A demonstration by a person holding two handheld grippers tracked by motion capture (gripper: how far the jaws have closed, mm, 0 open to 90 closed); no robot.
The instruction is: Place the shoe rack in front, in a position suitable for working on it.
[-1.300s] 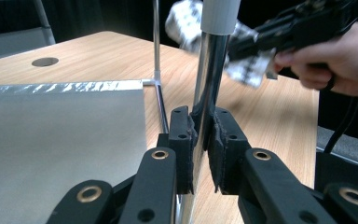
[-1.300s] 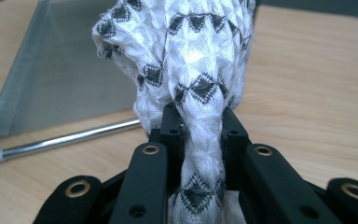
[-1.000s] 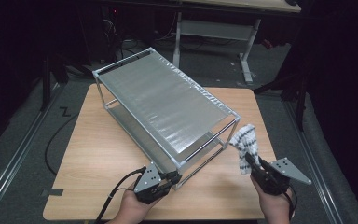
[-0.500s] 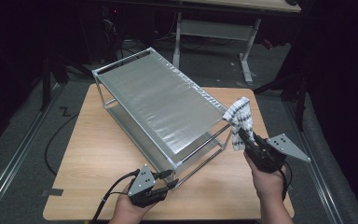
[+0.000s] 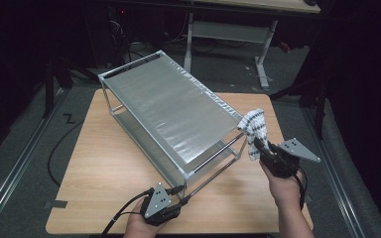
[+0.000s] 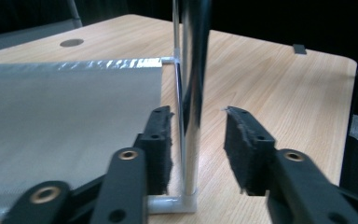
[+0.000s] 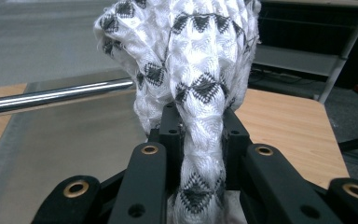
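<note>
A metal-framed rack (image 5: 168, 109) with two silver fabric shelves stands slantwise on the wooden table (image 5: 104, 168). My left gripper (image 5: 181, 196) is at the rack's near corner, low by the table's front edge. In the left gripper view my left gripper (image 6: 198, 126) is open around the upright chrome post (image 6: 192, 93). Its jaws have just been closing; the right pad stands apart from the post. My right gripper (image 5: 256, 144) is shut on a white cloth with black diamonds (image 5: 254, 130), held up at the rack's right end. The cloth (image 7: 191, 56) bunches above my right gripper (image 7: 198, 121), next to a chrome bar (image 7: 51, 97).
A grey desk frame (image 5: 228, 29) stands behind the table. A black cable (image 5: 54, 148) trails over the floor at the left, and a bit of tape (image 5: 55, 204) lies by the table's front left corner. Bare tabletop (image 5: 258, 198) lies between my two hands.
My right gripper has carried the cloth away from the person, up to the rack's right end. My left gripper's jaws have parted at the near corner post.
</note>
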